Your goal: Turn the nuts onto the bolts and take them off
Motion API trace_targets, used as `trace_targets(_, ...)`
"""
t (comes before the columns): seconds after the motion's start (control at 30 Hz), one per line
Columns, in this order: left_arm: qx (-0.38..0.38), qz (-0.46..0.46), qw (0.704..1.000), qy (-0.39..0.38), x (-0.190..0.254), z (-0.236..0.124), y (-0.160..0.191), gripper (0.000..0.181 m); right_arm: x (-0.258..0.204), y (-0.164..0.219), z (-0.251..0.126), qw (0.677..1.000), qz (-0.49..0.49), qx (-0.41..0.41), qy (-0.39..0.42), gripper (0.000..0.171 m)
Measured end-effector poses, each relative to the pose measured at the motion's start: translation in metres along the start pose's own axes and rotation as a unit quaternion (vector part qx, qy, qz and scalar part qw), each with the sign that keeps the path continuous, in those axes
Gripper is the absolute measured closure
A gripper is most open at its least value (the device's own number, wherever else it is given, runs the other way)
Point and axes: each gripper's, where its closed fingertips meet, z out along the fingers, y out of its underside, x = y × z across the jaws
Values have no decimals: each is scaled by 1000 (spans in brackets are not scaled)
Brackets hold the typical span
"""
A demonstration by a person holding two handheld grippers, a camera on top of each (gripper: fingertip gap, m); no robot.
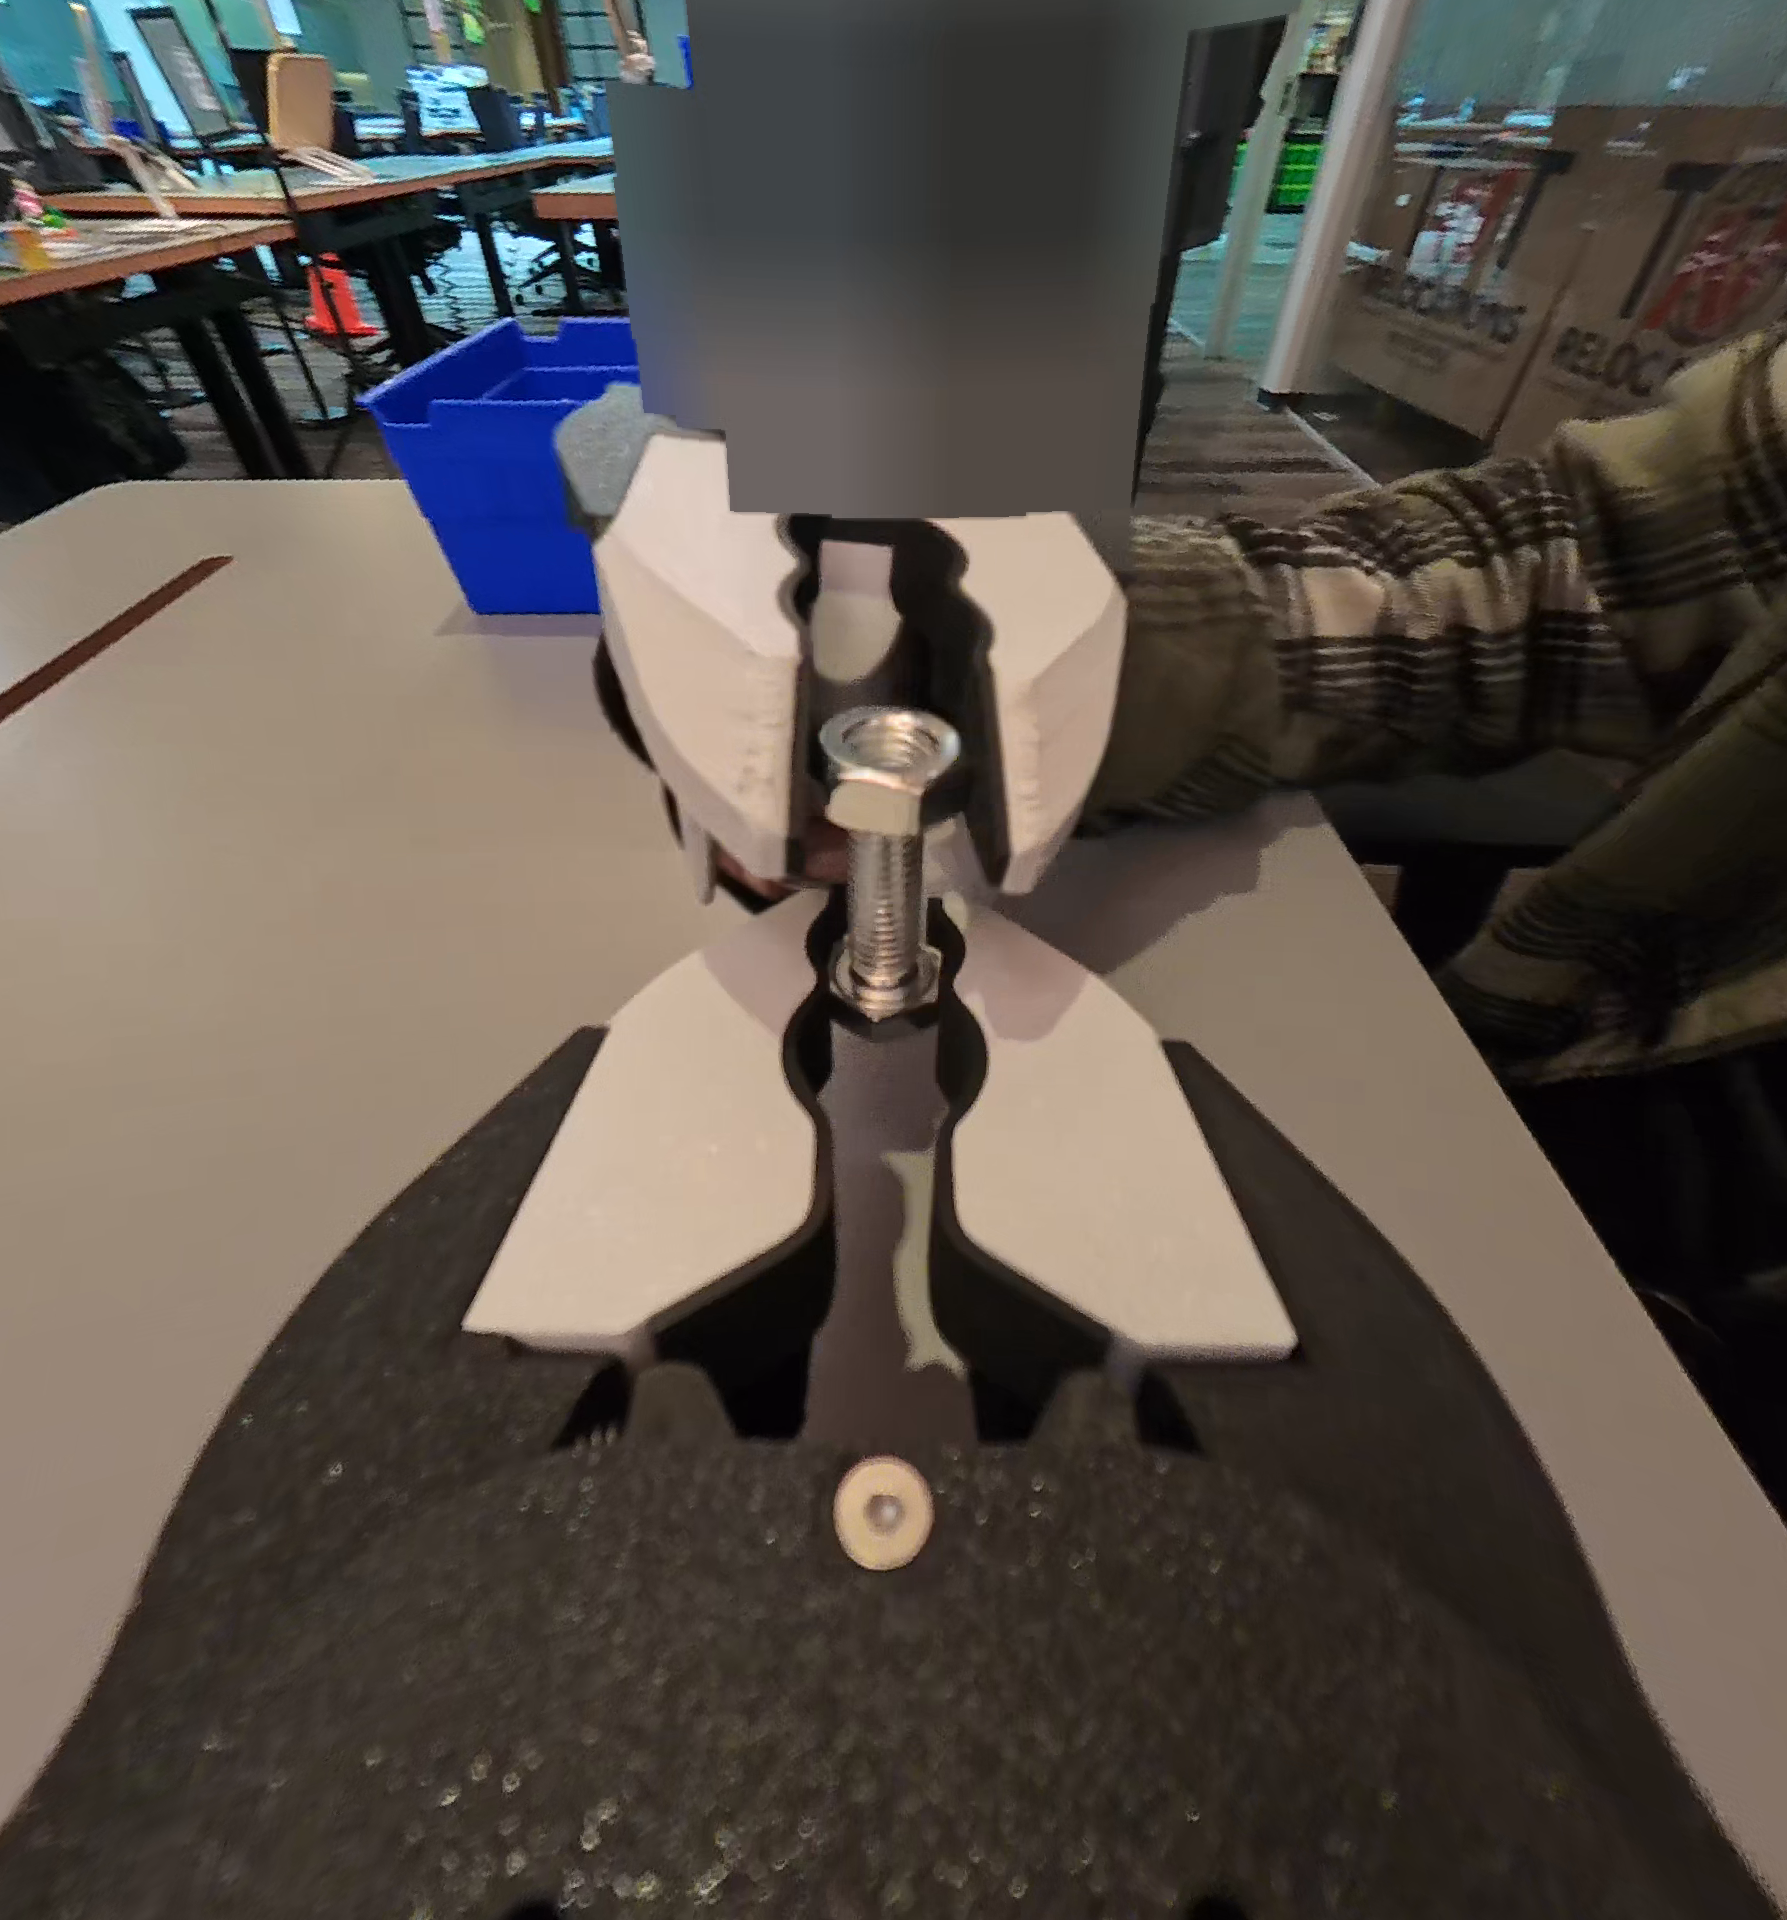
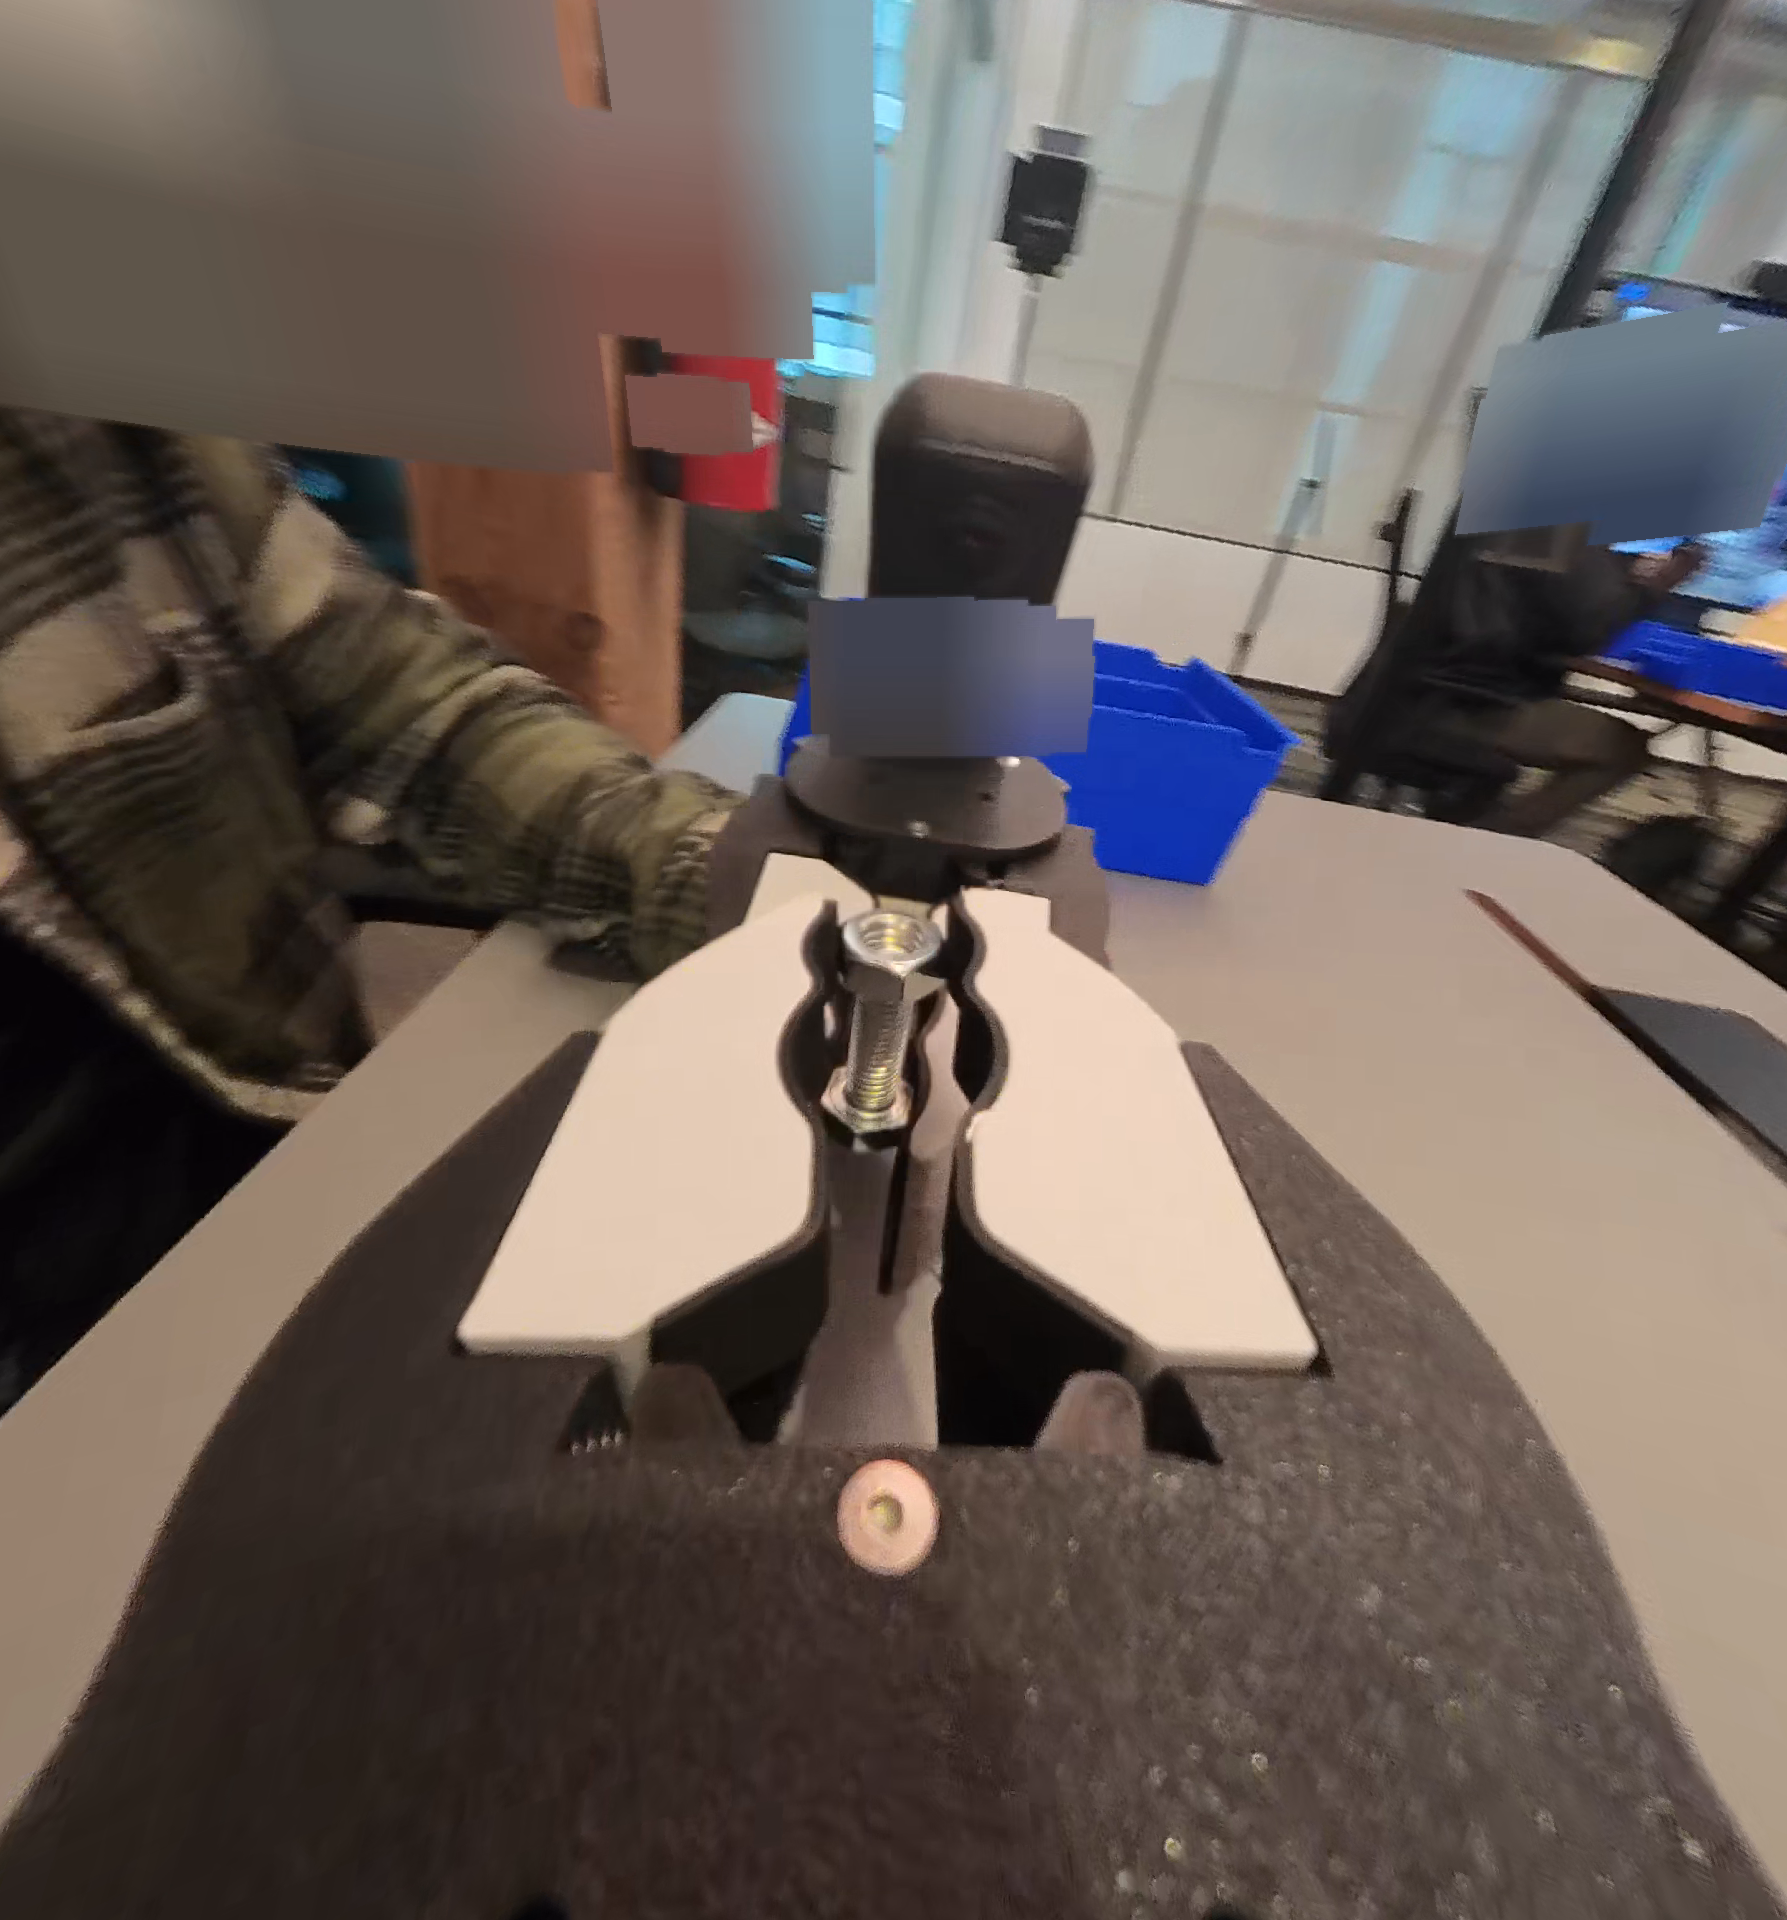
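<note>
Bolt (image 1: pixel 881 904), bright and threaded, spans both tools above bare bench (image 1: pixel 297 831). Left tool (image 1: pixel 881 997) clamps its nut (image 1: pixel 881 992); right tool (image 2: pixel 873 1112) clamps the other nut (image 2: pixel 868 1114). Blue bin (image 1: pixel 494 457) sits beyond.

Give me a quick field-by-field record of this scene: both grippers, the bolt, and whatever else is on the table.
left gripper: shut on one hex end of the bolt
right gripper: shut on the opposite hex end
bolt: threaded shaft bare, spanning between the two facing grippers
table: grey
blue bin: at the table's far edge
plaid sleeve: behind the right gripper
</note>
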Motion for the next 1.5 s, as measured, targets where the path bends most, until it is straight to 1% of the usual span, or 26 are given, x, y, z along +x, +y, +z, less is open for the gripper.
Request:
trace_targets(0.07, -6, 4, 1000, 14, 5, 2, 2, 166, -7, 2, -1, 999, 5, 5, -41, 152)
trace_targets(0.17, -12, 4, 1000, 16, 5, 3, 4, 166, -6, 4, -2, 998, 5, 9, -60, 152)
trace_targets(0.27, -12, 0, 1000, 12, 3, 3, 5, 167, -5, 5, -1, 998, 6, 7, -58, 151)
trace_targets(0.37, -10, 0, 1000, 9, 3, 3, 4, 167, -1, 9, 0, 999, 9, -1, -43, 141)
trace_targets(0.47, -10, 0, 1000, 4, 2, 4, 4, 166, 3, 6, -1, 999, 13, 3, -33, 139)
trace_targets(0.57, -8, -4, 1000, -4, -1, 2, 3, 167, 10, 0, -5, 1000, 29, 9, -5, 119)
trace_targets(0.67, -4, -14, 1000, -22, -8, 0, 3, 166, 20, -10, -12, 997, 34, 19, 62, 107)
trace_targets(0.73, 2, -20, 999, -30, -11, -2, 1, 166, 26, -10, -15, 994, 9, 4, 108, 104)
trace_targets(0.8, 6, -20, 999, -29, -11, -2, 0, 166, 32, -7, -17, 990, -14, -17, 142, 103)
trace_targets(0.87, 6, -13, 999, -32, -11, -2, 0, 166, 35, -6, -18, 988, -18, -25, 154, 105)
trace_targets(0.97, 5, -6, 999, -36, -10, -2, -1, 166, 37, -6, -19, 989, 0, -25, 148, 103)
trace_targets(1.03, 9, -6, 999, -35, -10, -3, -2, 166, 36, -7, -20, 989, -5, -23, 143, 105)
trace_targets(1.23, 13, -2, 999, -33, -10, -4, -4, 166, 33, -9, -19, 991, -15, -22, 132, 105)
trace_targets(1.3, 12, -3, 999, -33, -10, -3, -4, 166, 33, -13, -19, 991, -13, -11, 132, 105)
trace_targets(1.5, 14, -1, 999, -32, -9, -3, -4, 166, 35, -11, -23, 991, -15, -16, 134, 108)
